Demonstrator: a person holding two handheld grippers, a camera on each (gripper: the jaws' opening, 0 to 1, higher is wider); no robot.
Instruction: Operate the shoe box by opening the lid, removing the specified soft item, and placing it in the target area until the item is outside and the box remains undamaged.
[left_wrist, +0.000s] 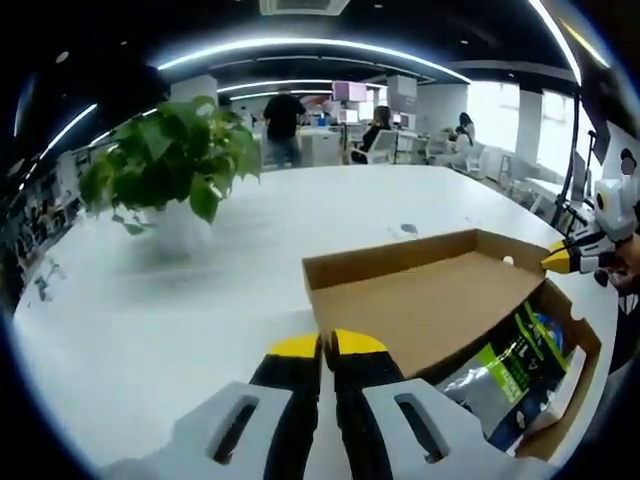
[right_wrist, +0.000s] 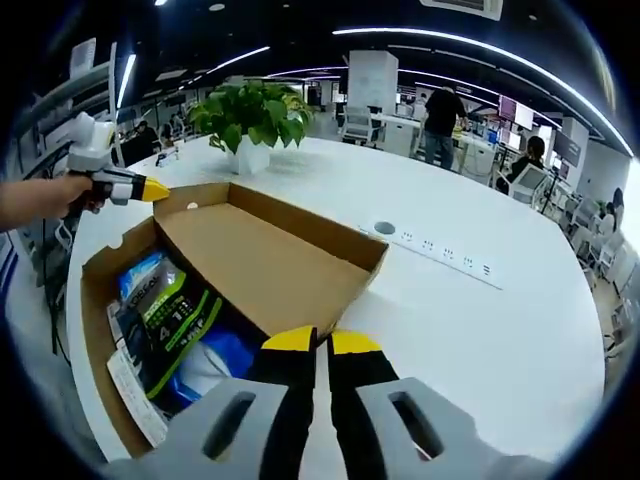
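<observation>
A brown cardboard shoe box (left_wrist: 570, 400) (right_wrist: 95, 300) lies on the white table with its lid (left_wrist: 430, 300) (right_wrist: 270, 260) raised, the inside showing. Soft packets lie in the box: a green and black one (left_wrist: 505, 365) (right_wrist: 170, 315) over a blue one (right_wrist: 215, 360). My left gripper (left_wrist: 321, 346) is shut, its yellow tips at the lid's near corner; it shows as left gripper (right_wrist: 150, 189), held by a hand. My right gripper (right_wrist: 320, 342) is shut against the lid's edge and appears as right gripper (left_wrist: 556, 260) at the lid's far corner. Whether cardboard is pinched cannot be told.
A potted plant (left_wrist: 170, 165) (right_wrist: 252, 118) stands on the round white table (left_wrist: 150, 310) (right_wrist: 480, 330). A power strip (right_wrist: 445, 252) and a round port (right_wrist: 385, 228) are set into the tabletop. Desks, chairs and people fill the office behind.
</observation>
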